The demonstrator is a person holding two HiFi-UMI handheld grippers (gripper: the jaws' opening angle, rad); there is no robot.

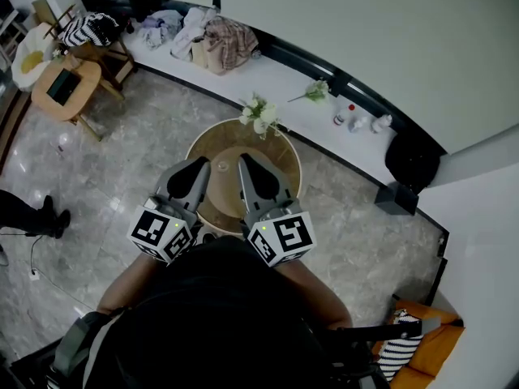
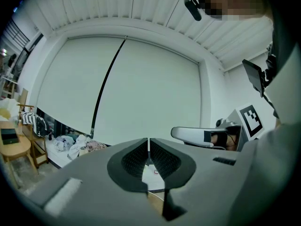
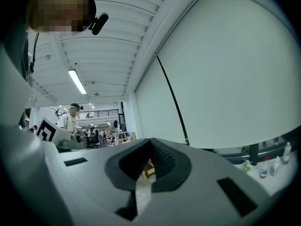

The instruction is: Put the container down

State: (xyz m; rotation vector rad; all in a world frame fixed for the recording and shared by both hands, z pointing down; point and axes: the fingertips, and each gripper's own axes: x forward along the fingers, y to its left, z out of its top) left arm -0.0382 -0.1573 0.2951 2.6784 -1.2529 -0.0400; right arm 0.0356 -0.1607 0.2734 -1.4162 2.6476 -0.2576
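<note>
Head view, left hand-held gripper [image 1: 199,164], right hand-held gripper [image 1: 244,160], both closed empty, small container [image 1: 223,167] on round table [image 1: 284,159] between them

Looks like a staged living-room corner inside a big open lab or workshop hall. Home side: polished stone floor [image 1: 138,152], round wooden table [image 1: 290,162] with flowers [image 1: 259,117], wooden chairs [image 1: 71,87], heaped clothes [image 1: 217,43] and bottles [image 1: 350,117] on a long white ledge [image 1: 284,78], tall pale blind [image 2: 146,88] behind. Hall side: strip light [image 3: 77,81] on a ribbed ceiling, people [image 3: 94,138] at desks, railed upper gallery.
</note>
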